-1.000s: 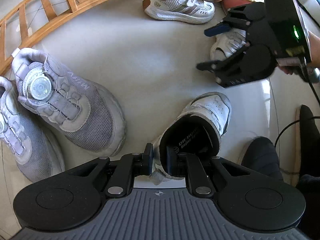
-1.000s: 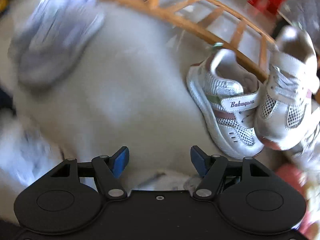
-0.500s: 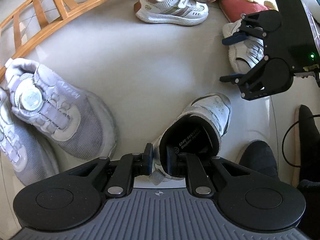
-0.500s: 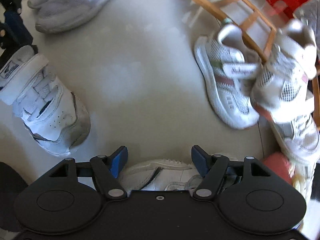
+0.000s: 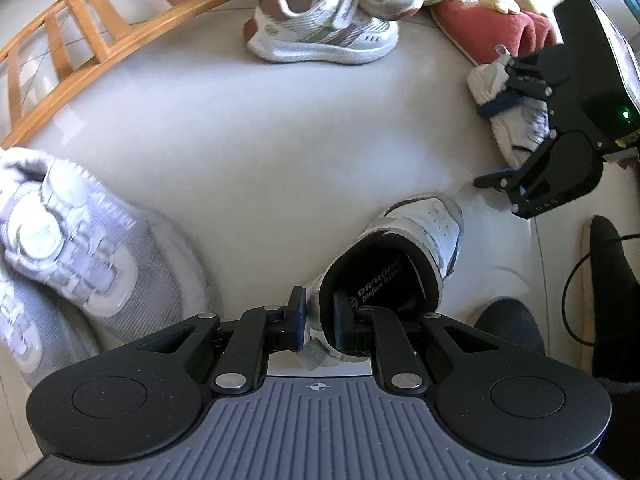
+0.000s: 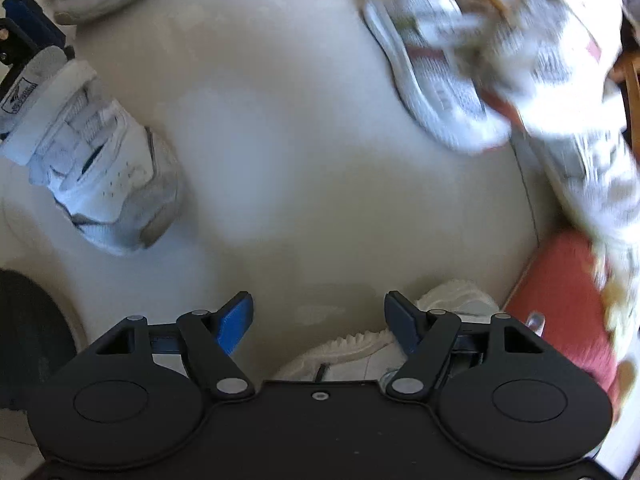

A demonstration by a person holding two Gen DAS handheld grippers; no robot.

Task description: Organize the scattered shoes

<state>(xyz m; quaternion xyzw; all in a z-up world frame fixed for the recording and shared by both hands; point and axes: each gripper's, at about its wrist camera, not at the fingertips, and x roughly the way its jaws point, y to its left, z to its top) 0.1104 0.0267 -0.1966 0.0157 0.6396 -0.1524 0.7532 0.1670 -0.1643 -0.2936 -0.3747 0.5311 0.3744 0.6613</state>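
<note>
My left gripper (image 5: pixel 318 316) is shut on the black-lined collar of a white strap sneaker (image 5: pixel 424 236), whose toe points away from me on the floor. In the right wrist view the same sneaker (image 6: pixel 100 168) lies at the left. My right gripper (image 5: pixel 500 140) hovers open over a second white shoe (image 5: pixel 516 128) by the red slipper. From its own camera that gripper (image 6: pixel 318 320) points down with blue pads wide apart. The white shoe (image 6: pixel 360 352) lies under it, mostly hidden by the gripper body, and the pads do not press on it.
Two grey sneakers (image 5: pixel 100 248) sit side by side at the left. A curved wooden rack (image 5: pixel 80 40) runs along the back. White mesh sneakers (image 5: pixel 320 36) and a red slipper (image 5: pixel 492 28) lie beyond. A person's dark-socked feet (image 5: pixel 508 324) stand at the right.
My right gripper has swung right, off the middle of the floor, to above the white shoe by the red slipper. The left gripper shifted a little with its sneaker, still gripped.
</note>
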